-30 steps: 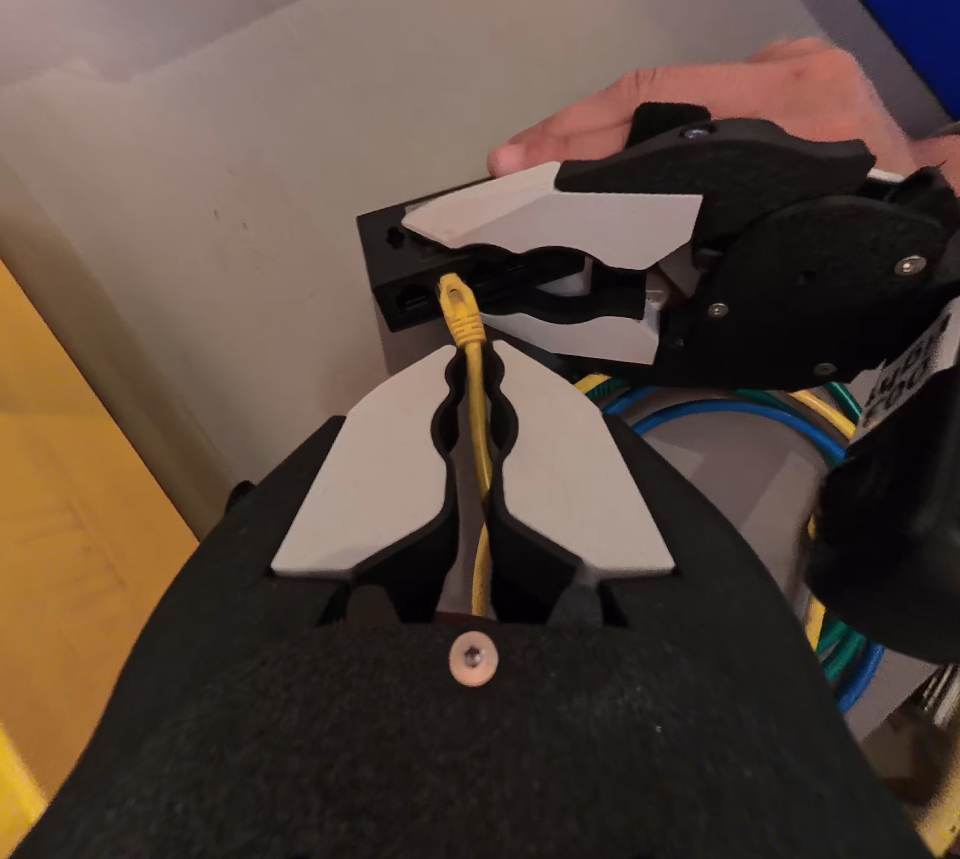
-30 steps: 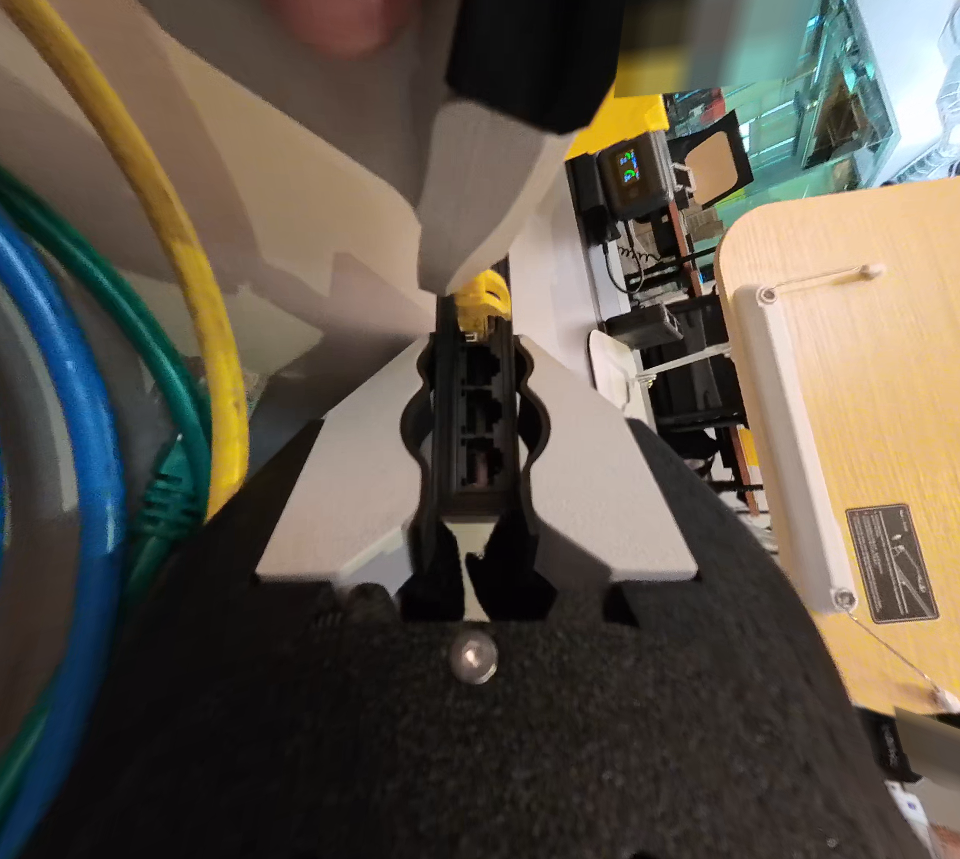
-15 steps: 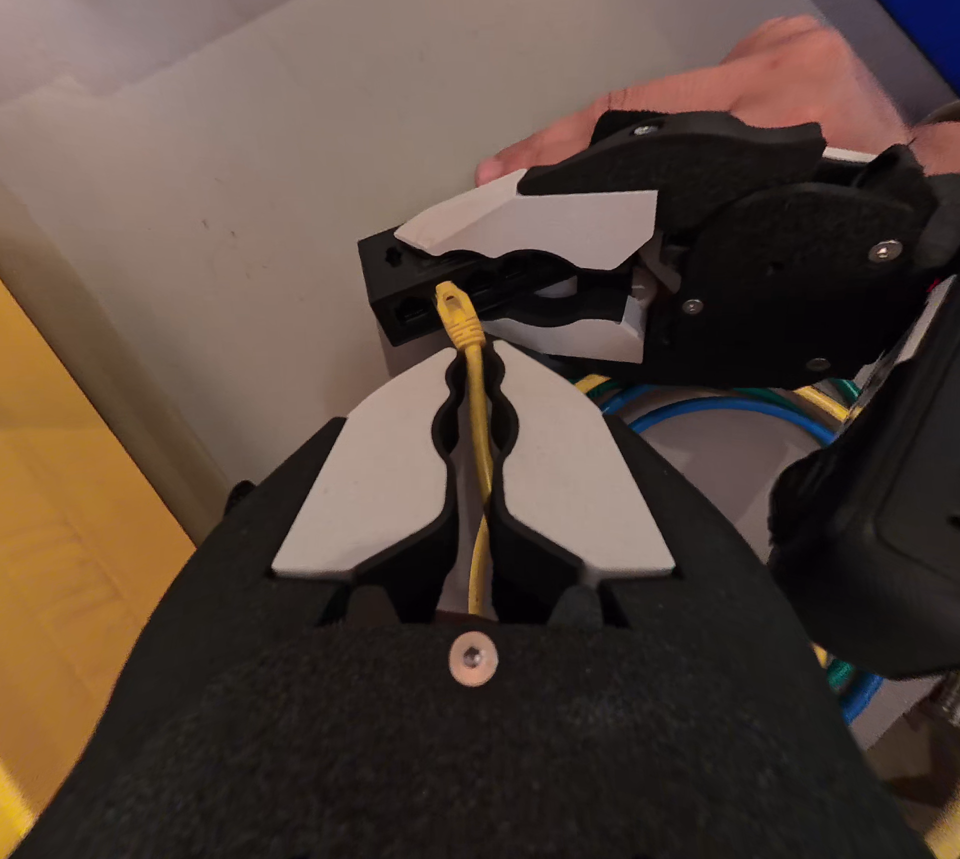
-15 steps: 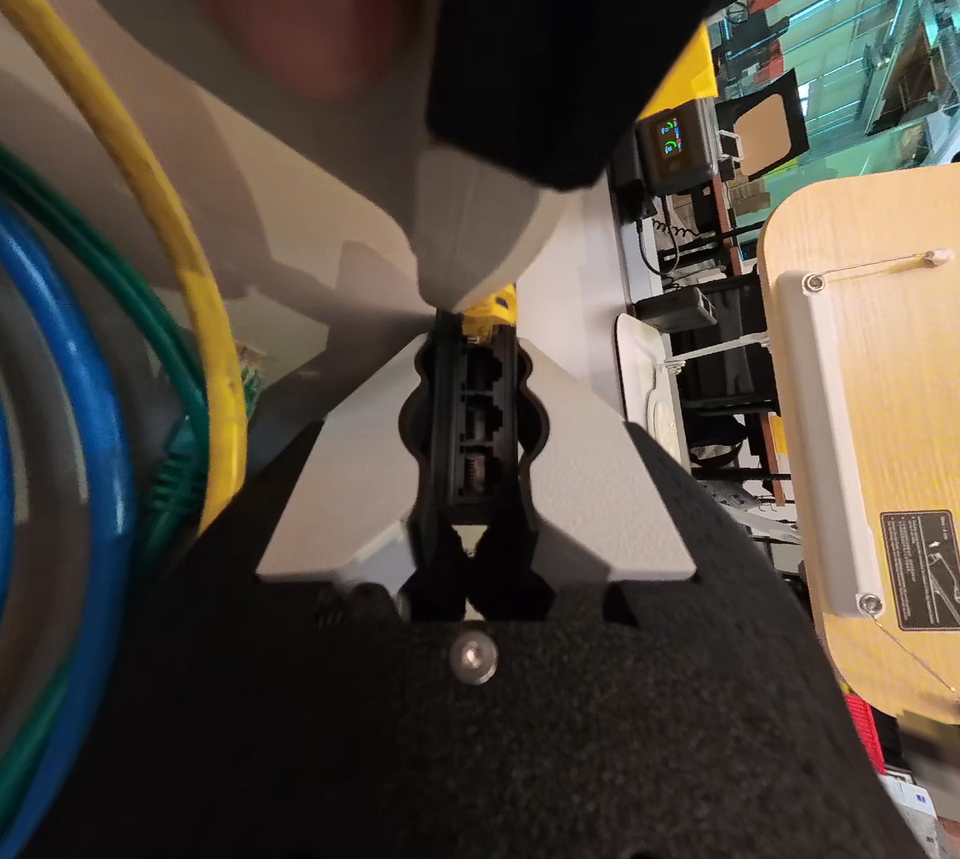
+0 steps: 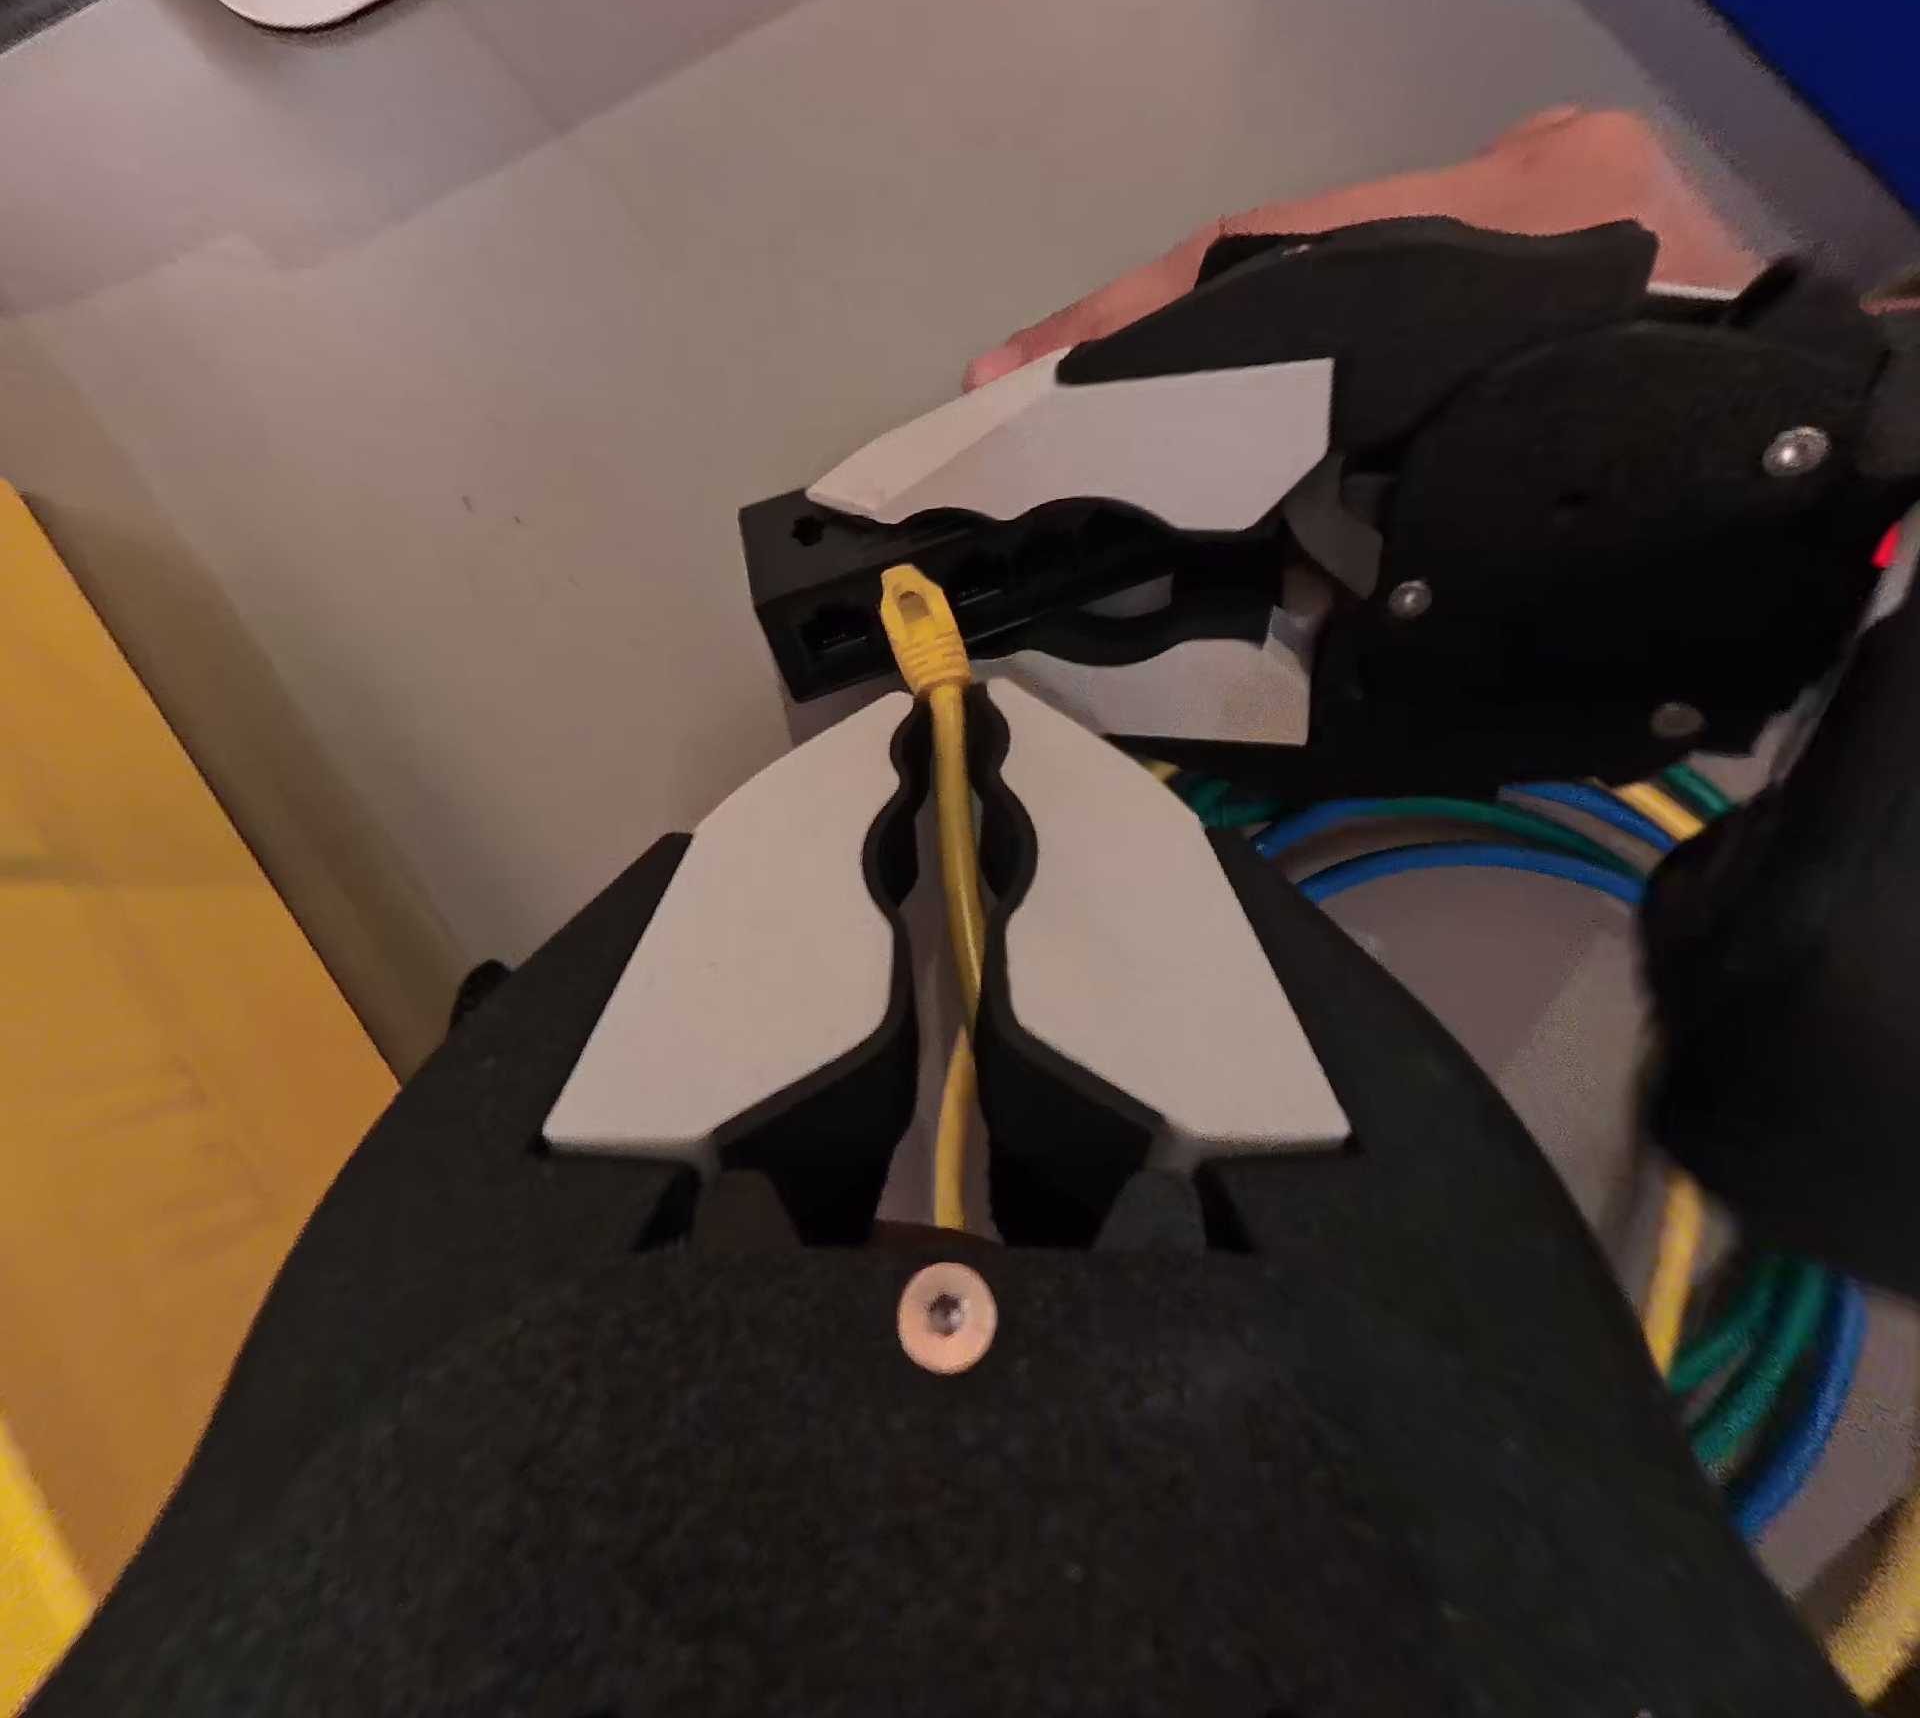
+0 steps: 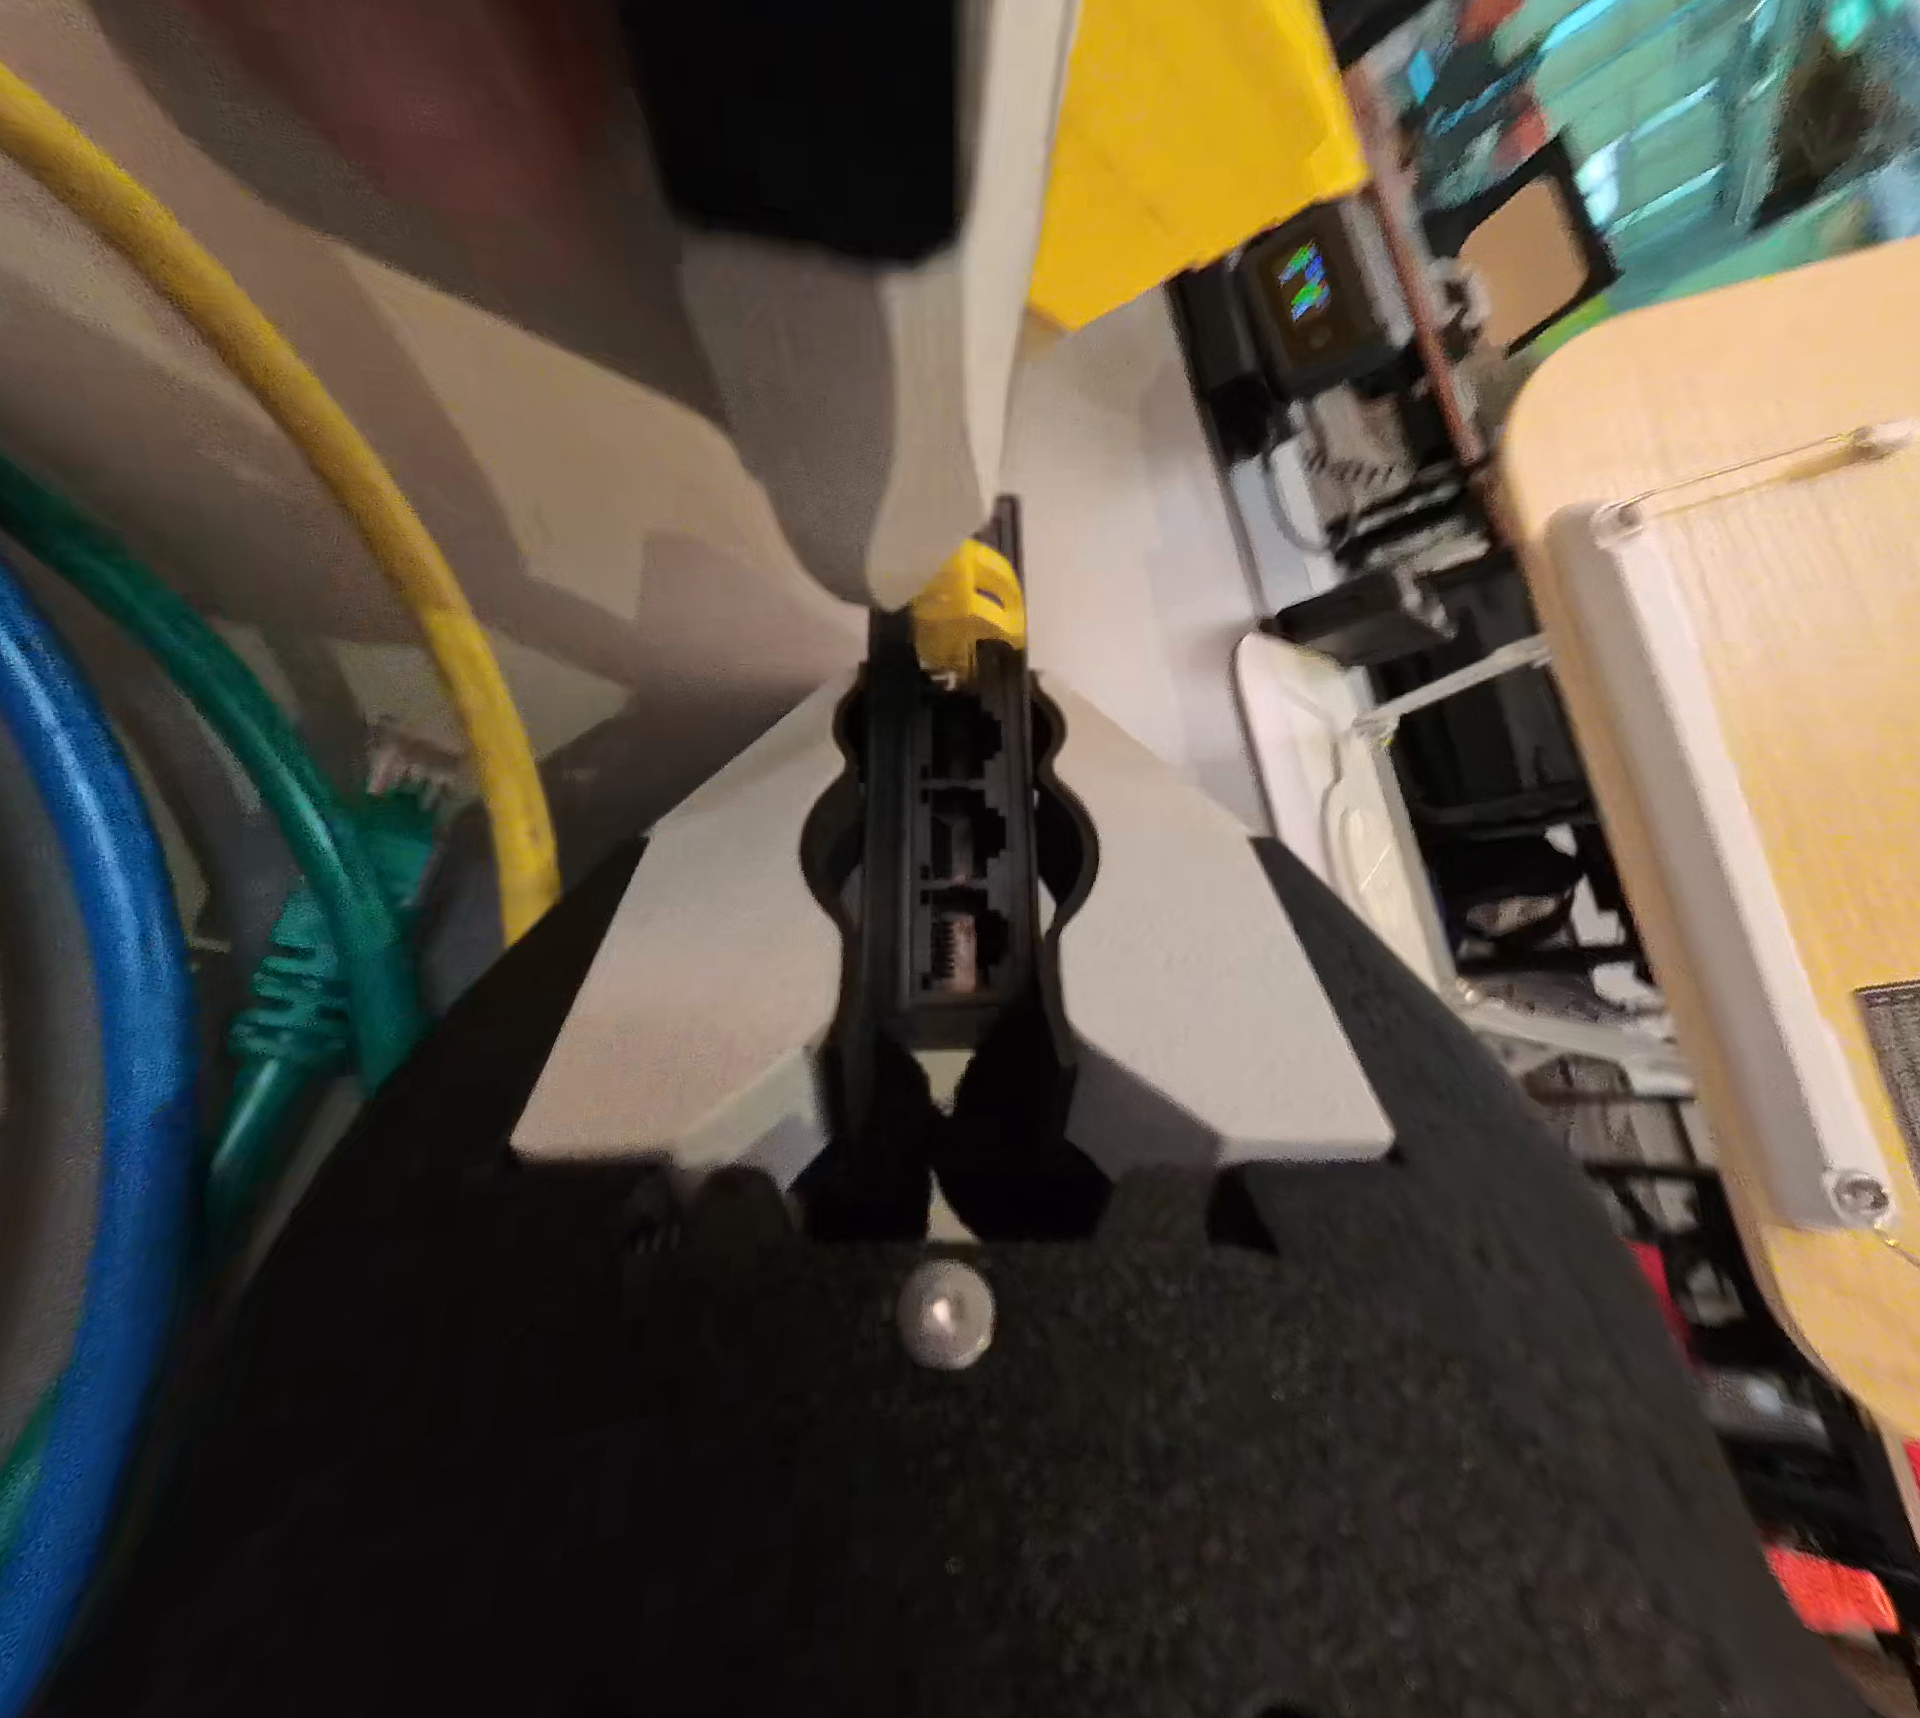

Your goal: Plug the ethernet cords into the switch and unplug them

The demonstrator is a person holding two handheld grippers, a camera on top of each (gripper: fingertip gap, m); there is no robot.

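Left wrist view puts the yellow cord's plug (image 5: 920,629) straight ahead of the left gripper (image 5: 948,712), cord running lengthwise between jaws closed on it, plug at a port of the black switch (image 5: 821,619); whether it is seated I cannot tell. Crosswise to it, the switch lies in the right gripper (image 6: 951,733), jaws clamped on its body. One switch; three cords: yellow, green (image 6: 301,972), blue (image 6: 114,837), coiled on the desk (image 5: 520,318).
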